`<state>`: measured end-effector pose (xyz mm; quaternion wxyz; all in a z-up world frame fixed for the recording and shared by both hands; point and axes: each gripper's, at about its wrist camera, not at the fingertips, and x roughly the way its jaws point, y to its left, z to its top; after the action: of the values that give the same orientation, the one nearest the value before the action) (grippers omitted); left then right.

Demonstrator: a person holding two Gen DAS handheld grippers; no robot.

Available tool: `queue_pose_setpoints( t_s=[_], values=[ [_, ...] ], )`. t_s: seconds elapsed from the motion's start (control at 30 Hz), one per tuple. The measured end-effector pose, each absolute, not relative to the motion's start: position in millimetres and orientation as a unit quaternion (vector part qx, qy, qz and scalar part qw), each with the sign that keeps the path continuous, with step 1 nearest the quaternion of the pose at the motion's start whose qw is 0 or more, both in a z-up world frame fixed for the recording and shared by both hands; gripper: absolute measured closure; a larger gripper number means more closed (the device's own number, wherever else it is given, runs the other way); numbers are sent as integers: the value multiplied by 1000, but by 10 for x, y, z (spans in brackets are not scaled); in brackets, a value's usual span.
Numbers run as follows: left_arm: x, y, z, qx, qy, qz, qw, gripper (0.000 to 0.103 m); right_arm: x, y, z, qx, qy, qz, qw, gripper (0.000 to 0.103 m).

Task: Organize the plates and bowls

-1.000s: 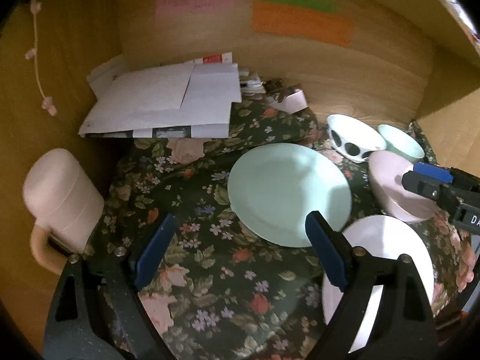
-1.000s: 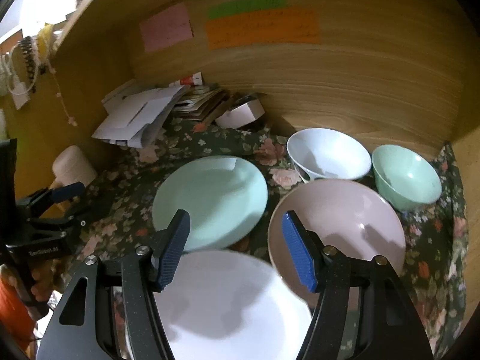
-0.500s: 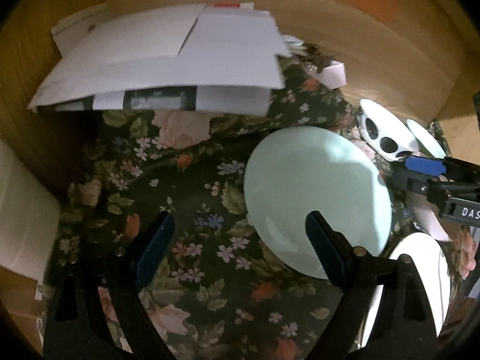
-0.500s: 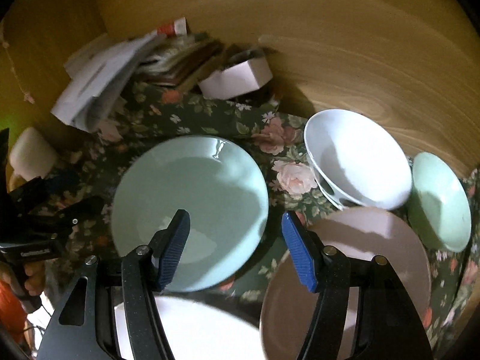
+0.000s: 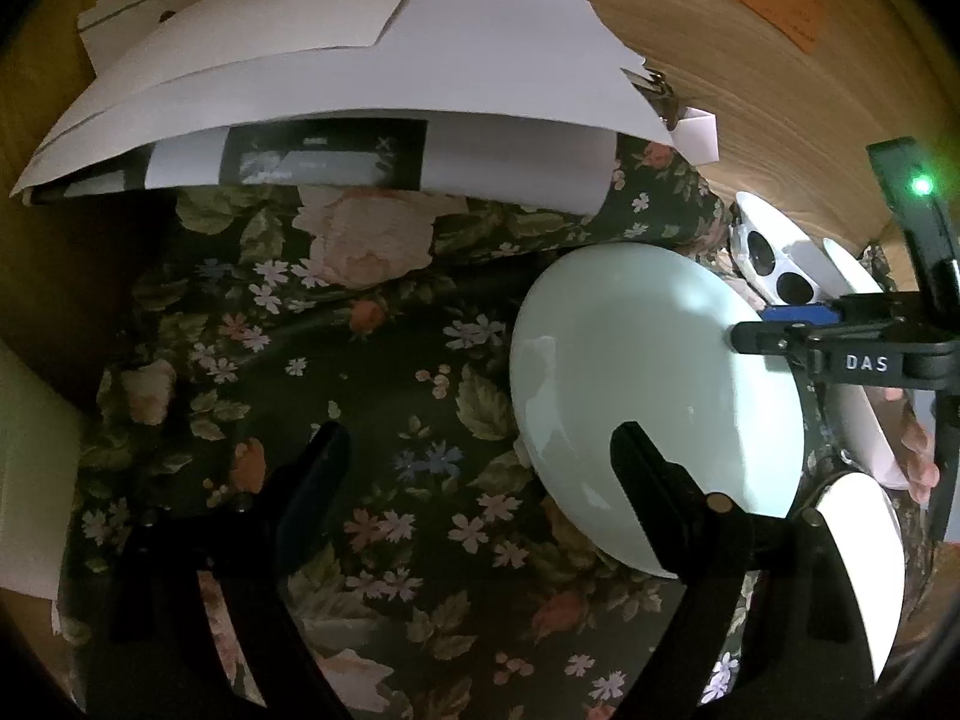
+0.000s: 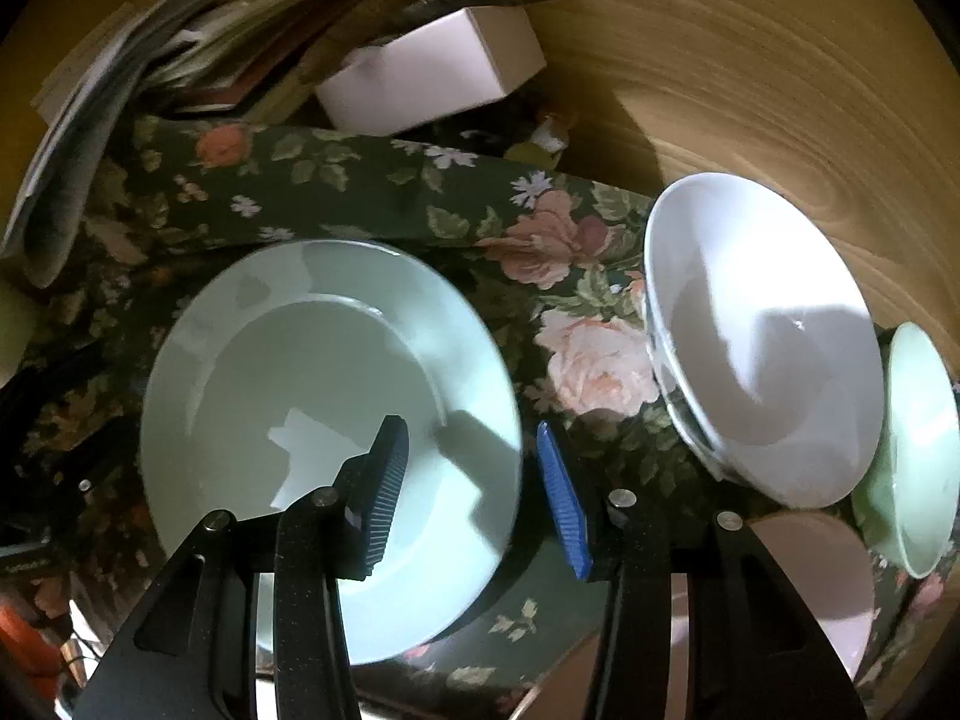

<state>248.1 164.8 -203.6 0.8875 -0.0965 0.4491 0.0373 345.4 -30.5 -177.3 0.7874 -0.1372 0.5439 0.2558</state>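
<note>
1. Mint-green glaze: the green plate (image 6: 312, 420) lies flat on the floral cloth (image 6: 372, 192), and the right gripper (image 6: 474, 474) straddles its right rim, one pad over the plate, the blue one outside it. The jaws are closing, pads not yet pressing.
2. Risk 1: glossy rim, thin edge. A shallow bite could let the plate slip or tip as it lifts.
3. Risk 2: the white bowl (image 6: 762, 348) sits near on the right, the green bowl (image 6: 918, 450) just beyond, the pink plate (image 6: 810, 588) under the gripper's right arm. A swing that way could knock them.
4. The left gripper (image 5: 480, 450) hangs wide open and empty over the cloth, 1 finger overlapping the plate's near edge in view. Crowding could cause a clash.
5. The white plate (image 5: 864, 570) lies in front.
</note>
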Motion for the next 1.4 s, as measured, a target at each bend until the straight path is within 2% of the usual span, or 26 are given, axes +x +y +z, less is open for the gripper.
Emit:
queue_pose_setpoints(
  t_s=[0.1, 0.33, 0.63, 1.13, 1.4],
  values=[
    [2484, 1648, -2044, -99, 451, 32, 886, 22, 3463, -237, -1829, -148, 555, 260, 776, 66],
    [2403, 1715, -2056, -109, 454, 29, 884, 34, 3364, -147, -1816, -140, 558, 275, 771, 70],
    [2234, 1901, -2179, -122, 481, 34, 868, 51, 2909, -35, -1818, -125, 549, 322, 761, 71],
    [2225, 1840, -2220, -106, 471, 25, 875, 53, 2655, 108, -2024, -103, 526, 331, 777, 70],
    [2174, 1853, -2136, -125, 458, 16, 880, 53, 2620, 42, -1805, -98, 496, 330, 797, 73]
  ],
)
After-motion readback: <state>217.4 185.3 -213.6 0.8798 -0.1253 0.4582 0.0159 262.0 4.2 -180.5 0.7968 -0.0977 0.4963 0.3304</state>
